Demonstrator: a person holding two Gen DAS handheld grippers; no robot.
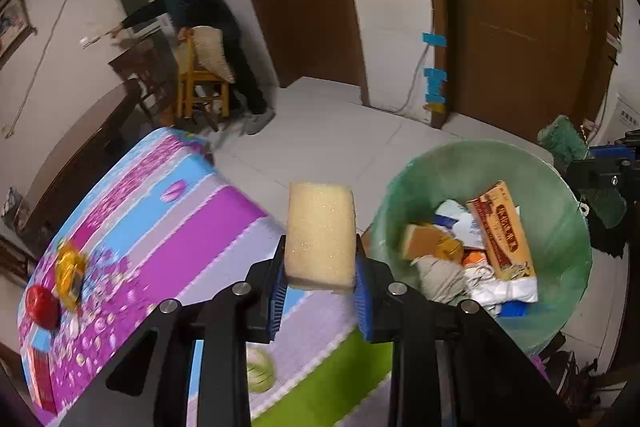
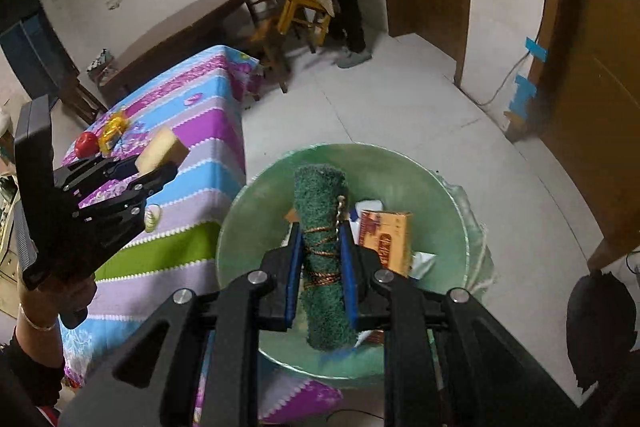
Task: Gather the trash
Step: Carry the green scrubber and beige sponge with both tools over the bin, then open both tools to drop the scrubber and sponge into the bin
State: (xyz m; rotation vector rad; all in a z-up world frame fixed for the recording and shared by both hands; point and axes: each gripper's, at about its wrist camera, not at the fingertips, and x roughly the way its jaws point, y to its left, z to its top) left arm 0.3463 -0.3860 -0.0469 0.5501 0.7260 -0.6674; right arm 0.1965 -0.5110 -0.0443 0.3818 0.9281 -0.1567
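My left gripper [image 1: 320, 267] is shut on a yellow sponge [image 1: 321, 233] and holds it above the table's edge, just left of the green-lined trash bin [image 1: 560, 227]. It also shows in the right wrist view [image 2: 156, 167] with the sponge [image 2: 160, 149]. My right gripper [image 2: 320, 259] is shut on a rolled green scouring pad [image 2: 322, 227] bound with copper wire, held over the bin [image 2: 248, 227]. The bin holds a red-and-tan carton [image 1: 502, 227], cloth and paper. The pad shows at the right edge of the left wrist view [image 1: 564, 143].
A table with a striped purple, blue and green cloth [image 1: 180, 227] carries a red apple [image 1: 42, 305], a gold wrapper [image 1: 70, 273] and a pale green crumpled item [image 1: 260, 369]. A person [image 1: 200, 27] stands by a yellow chair [image 1: 202, 87]. Brown doors [image 1: 520, 19] behind.
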